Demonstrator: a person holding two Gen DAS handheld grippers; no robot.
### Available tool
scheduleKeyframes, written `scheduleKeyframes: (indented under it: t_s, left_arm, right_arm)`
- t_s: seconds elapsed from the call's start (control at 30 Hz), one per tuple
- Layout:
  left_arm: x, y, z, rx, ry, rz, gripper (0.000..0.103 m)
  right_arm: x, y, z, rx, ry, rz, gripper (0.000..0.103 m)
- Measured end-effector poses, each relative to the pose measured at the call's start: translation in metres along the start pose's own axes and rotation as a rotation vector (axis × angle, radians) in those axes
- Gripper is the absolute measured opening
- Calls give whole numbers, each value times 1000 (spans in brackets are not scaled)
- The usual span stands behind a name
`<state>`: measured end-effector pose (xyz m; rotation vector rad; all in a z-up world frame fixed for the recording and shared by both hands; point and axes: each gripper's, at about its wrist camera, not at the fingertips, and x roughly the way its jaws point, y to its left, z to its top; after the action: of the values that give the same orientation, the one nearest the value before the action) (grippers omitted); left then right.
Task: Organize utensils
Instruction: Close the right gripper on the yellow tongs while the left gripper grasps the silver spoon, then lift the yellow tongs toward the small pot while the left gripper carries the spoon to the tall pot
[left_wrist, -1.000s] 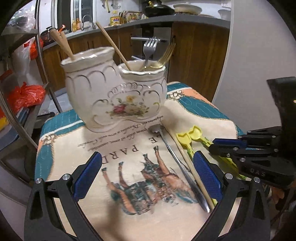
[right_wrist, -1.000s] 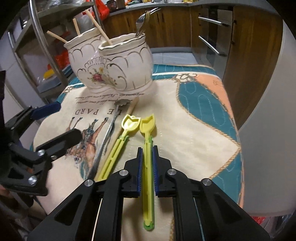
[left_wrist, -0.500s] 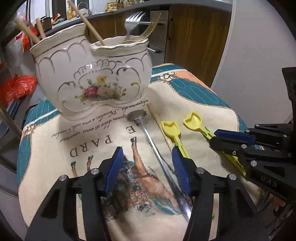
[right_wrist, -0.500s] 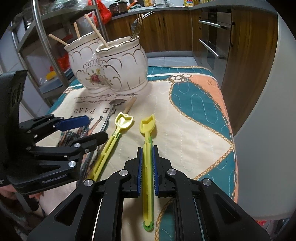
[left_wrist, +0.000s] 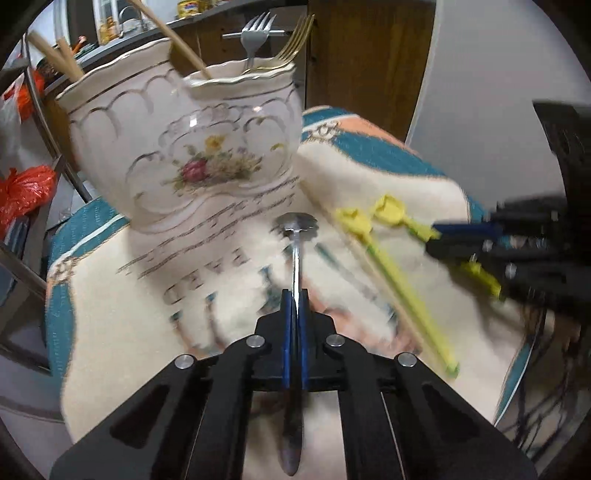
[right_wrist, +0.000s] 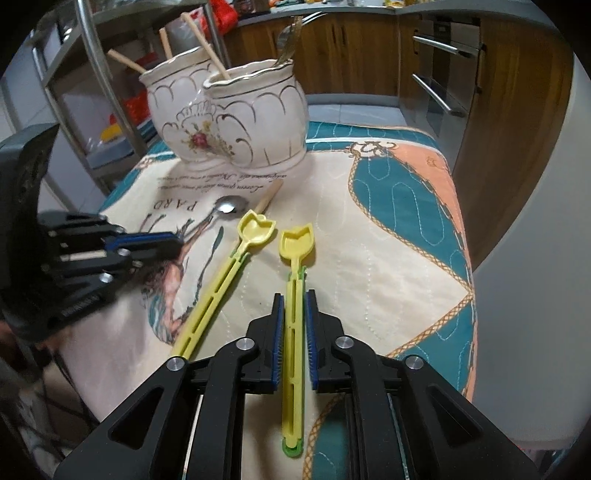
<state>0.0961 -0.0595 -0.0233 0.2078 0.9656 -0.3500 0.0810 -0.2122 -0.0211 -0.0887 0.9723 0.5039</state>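
My left gripper (left_wrist: 294, 295) is shut on the handle of a metal spoon (left_wrist: 296, 236) and holds it just above the cloth, bowl toward the white two-pot ceramic holder (left_wrist: 192, 155). The holder holds wooden sticks and two forks (left_wrist: 273, 40). My right gripper (right_wrist: 294, 299) is shut on a yellow plastic spoon (right_wrist: 295, 243). A second yellow spoon (right_wrist: 236, 258) lies to its left, beside a wooden stick (right_wrist: 269, 195). The metal spoon (right_wrist: 229, 205) and left gripper (right_wrist: 147, 243) show in the right wrist view, the holder (right_wrist: 225, 114) behind.
A printed cloth (right_wrist: 369, 229) covers the small table, whose right edge drops off near a white wall. A metal rack (right_wrist: 92, 74) with red bags stands to the left. Wooden kitchen cabinets (right_wrist: 351, 48) stand behind.
My left gripper has closed on the metal spoon's handle and lifted it, moving toward the holder. My right gripper has stayed shut on the yellow spoon and shifted little.
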Motion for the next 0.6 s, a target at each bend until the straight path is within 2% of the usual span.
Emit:
scheduleKeyframes:
  t_s: [0.07,0.23,0.33,0.4,0.47,0.57,0.6]
  left_arm:
    - [-6,9,-6,15,15,18,3]
    - [-13,23,-11,-11,12,30,5]
    - [-13,24,-14,-19,8,28,6]
    - [-11,23,-13,-26,0,21,15]
    - [-11,21,-14,-32,-11,20,18]
    - [-7,20,-12,-38,-33,26,17]
    - [-7,20,-11,-43,-41,25,12]
  right_arm:
    - [0,1,2,-18,7,-10,23]
    - [4,3,6,-37,8,-32,23]
    - [7,5,8,-51,6,-51,18]
    - [7,5,8,-55,7,-54,16]
    - [7,6,8,-59,7,-56,12]
    - [6,7,8,-70,5,-62,11]
    - [6,8,8,-77,2,-61,11]
